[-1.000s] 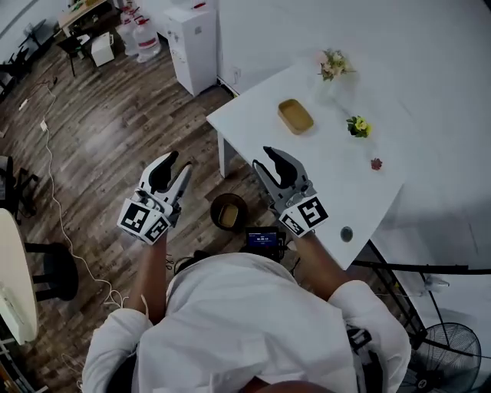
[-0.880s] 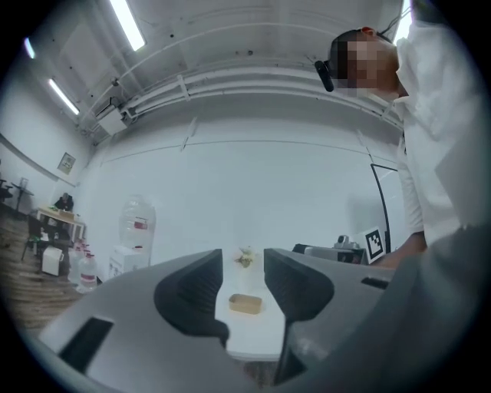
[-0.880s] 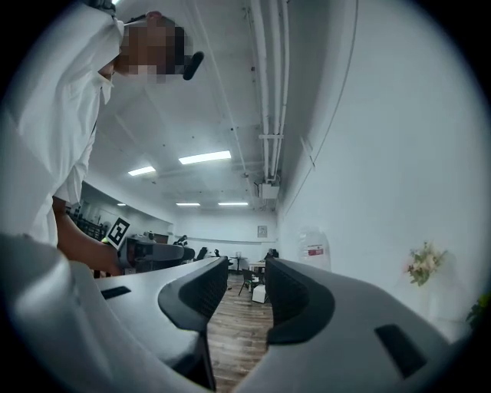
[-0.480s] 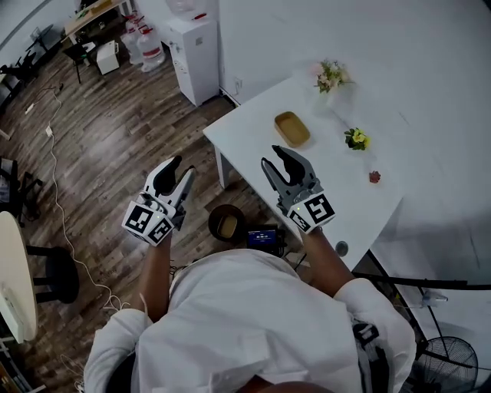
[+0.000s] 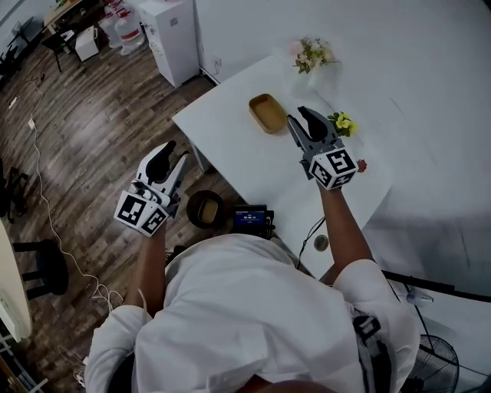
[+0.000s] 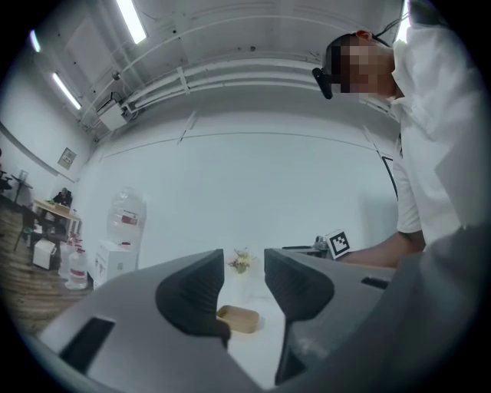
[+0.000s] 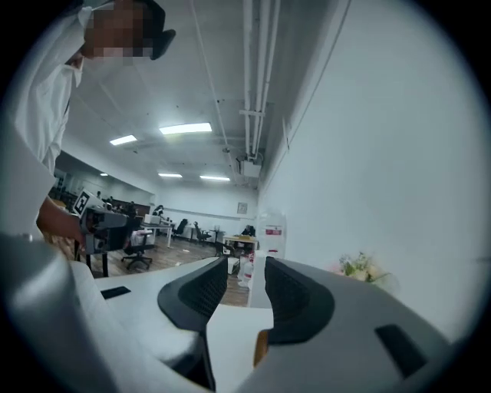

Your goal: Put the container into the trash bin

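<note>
- The container [image 5: 268,113] is lying on the table [image 5: 230,138], near the right gripper [image 5: 305,117], whose empty jaws are standing apart, likely readying a grasp.
- The left gripper [image 5: 173,155] is hovering released, empty, near the bin [image 5: 205,209], likely keeping clear.

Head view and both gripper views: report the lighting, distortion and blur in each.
Head view: dim, darker toward the corners, sharp throughout. Left gripper view: fisheye circle with black corners, strip lights glaring, near jaws soft. Right gripper view: same fisheye, bending the ceiling pipes, jaws slightly blurred.
</note>
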Action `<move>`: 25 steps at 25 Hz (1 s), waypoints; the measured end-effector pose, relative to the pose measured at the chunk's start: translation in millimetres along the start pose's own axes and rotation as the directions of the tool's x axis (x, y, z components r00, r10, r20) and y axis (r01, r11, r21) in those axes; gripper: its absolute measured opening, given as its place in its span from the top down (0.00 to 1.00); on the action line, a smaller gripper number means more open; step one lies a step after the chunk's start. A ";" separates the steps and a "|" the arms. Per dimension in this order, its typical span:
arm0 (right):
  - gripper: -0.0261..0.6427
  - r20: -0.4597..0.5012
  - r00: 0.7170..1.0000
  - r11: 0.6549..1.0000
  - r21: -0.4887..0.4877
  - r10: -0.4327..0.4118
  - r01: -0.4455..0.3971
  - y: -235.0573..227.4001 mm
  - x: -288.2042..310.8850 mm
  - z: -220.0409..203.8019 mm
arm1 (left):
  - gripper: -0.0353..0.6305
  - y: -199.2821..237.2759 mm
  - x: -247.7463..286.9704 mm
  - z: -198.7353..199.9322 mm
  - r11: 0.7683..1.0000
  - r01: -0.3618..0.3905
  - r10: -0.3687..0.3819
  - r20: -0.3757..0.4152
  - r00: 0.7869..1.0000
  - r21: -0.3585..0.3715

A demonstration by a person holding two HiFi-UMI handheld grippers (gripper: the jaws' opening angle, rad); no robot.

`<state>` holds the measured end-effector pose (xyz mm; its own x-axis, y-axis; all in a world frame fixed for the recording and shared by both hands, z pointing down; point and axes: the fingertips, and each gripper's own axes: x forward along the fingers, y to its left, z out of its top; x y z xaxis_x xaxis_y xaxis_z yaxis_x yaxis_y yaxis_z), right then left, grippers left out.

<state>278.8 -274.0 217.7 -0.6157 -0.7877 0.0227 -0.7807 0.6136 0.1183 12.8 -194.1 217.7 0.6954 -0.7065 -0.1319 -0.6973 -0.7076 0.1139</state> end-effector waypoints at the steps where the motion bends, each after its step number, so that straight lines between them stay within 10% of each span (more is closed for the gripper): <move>1: 0.73 -0.027 1.000 1.000 0.002 -0.005 0.005 -14.5 0.9 -9.0 | 0.70 -3.7 3.8 -0.5 1.000 -0.001 0.001 -0.007 1.000 0.003; 8: 0.73 -0.246 0.969 0.998 0.069 0.031 -0.014 -107.0 55.3 -139.5 | 0.70 8.9 22.0 -45.2 0.996 -0.086 0.086 -0.094 0.992 -0.001; 16: 0.73 -0.490 0.863 0.961 0.277 0.127 0.016 -149.2 108.6 -289.2 | 0.70 21.4 -10.0 -89.2 0.967 -0.253 0.244 -0.213 0.946 -0.014; 25: 0.76 -0.641 0.756 0.955 0.286 0.131 0.076 -151.7 105.6 -304.9 | 0.70 9.2 -39.9 -68.3 0.936 -0.349 0.333 -0.223 0.916 -0.039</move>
<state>364.9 -467.1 504.8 -0.4993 -0.5503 0.6692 -0.8234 0.5417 -0.1689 -9.5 -173.4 291.3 0.4439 -0.8855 0.1371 -0.8891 -0.4161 0.1909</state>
